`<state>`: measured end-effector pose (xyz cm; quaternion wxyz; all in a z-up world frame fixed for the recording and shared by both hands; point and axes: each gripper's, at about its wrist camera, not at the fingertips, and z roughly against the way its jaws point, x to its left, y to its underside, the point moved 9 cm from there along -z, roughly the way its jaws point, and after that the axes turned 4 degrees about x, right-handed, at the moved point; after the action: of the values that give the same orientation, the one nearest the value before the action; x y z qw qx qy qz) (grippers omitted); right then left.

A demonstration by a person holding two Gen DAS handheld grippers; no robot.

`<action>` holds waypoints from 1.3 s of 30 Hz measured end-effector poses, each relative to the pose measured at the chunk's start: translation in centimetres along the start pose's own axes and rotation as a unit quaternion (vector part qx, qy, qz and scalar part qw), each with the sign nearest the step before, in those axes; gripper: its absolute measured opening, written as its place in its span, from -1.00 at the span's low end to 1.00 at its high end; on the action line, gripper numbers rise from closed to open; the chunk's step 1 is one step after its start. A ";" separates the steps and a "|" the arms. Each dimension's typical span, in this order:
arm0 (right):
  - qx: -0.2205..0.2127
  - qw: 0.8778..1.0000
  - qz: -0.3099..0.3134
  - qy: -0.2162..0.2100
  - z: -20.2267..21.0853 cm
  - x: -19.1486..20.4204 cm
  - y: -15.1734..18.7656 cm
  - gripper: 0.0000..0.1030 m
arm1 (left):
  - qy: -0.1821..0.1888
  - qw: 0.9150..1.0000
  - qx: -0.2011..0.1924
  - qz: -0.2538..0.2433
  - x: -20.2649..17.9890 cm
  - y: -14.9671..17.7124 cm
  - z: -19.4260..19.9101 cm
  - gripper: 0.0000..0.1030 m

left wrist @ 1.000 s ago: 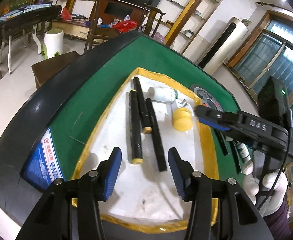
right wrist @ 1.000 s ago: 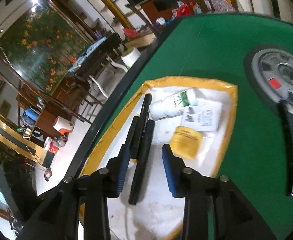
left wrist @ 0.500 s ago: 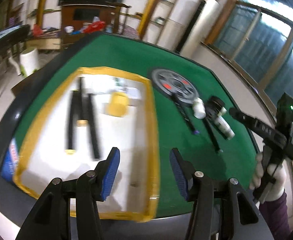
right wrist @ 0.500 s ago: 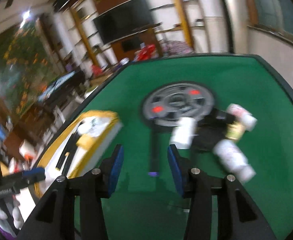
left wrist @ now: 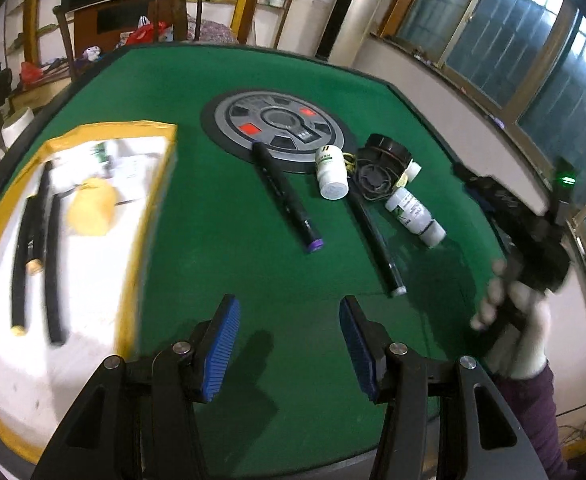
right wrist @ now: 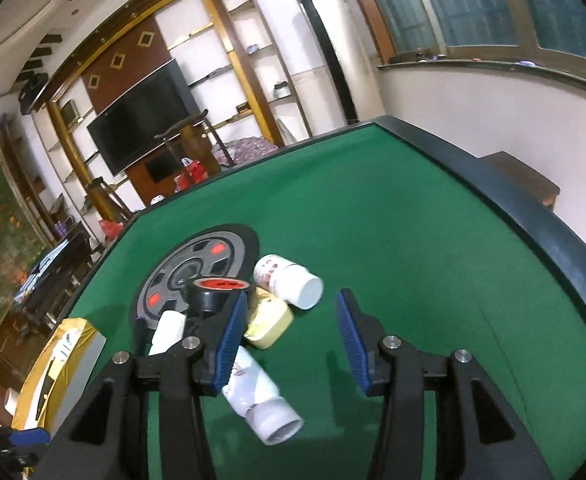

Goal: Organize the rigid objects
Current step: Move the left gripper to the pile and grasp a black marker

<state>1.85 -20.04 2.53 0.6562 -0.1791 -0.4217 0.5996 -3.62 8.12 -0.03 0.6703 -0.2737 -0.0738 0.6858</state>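
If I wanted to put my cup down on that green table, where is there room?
Bare felt lies between the yellow-edged tray and the purple-tipped marker, and along the far right rim. It is crowded by the grey disc, where bottles and a black fan cluster.

We see the yellow-rimmed tray (left wrist: 149,216) smeared by motion blur, so its white bottle and papers are unreadable. The right gripper (left wrist: 505,204) and its gloved hand (left wrist: 509,320) are blurred too. From the right wrist view, the left finger (right wrist: 231,338) hides part of the bottle pile (right wrist: 249,376).
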 end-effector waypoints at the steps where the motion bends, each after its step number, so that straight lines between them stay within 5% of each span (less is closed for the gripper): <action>1: -0.014 1.000 -0.003 -0.009 0.6 -0.1 -0.3 -0.13 | -0.007 1.000 0.002 -0.001 -0.3 -0.5 -0.9 0.08; 9: -0.014 1.000 -0.001 -0.027 1.2 0.4 -0.4 -0.09 | -0.037 0.998 0.035 0.036 -0.4 -4.1 -8.1 0.07; 19: 0.002 0.999 0.008 -0.038 1.2 1.1 0.2 -0.08 | -0.128 0.991 -0.013 -0.041 -1.0 -7.8 -10.9 0.09; 21: 0.003 0.999 0.008 -0.036 1.1 1.2 0.3 -0.08 | -0.121 0.992 -0.028 -0.038 -0.7 -7.9 -10.8 -0.07; 24: 0.011 1.000 0.009 -0.028 0.7 1.0 0.5 -0.08 | -0.085 0.995 -0.032 -0.031 -0.3 -7.6 -10.2 -0.72; 31: 0.024 0.999 0.011 -0.022 0.1 1.1 0.9 -0.08 | -0.044 0.999 -0.020 -0.019 0.9 -4.8 -7.4 -0.72; 39: 0.025 0.999 0.018 -0.015 0.1 1.0 1.2 -0.08 | -0.065 0.997 -0.019 -0.022 0.2 -4.7 -8.4 -0.71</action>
<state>0.97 -18.87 2.01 0.6431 -0.1613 -0.4126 0.6246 4.55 6.46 -4.94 0.6737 -0.2393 -0.1365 0.6857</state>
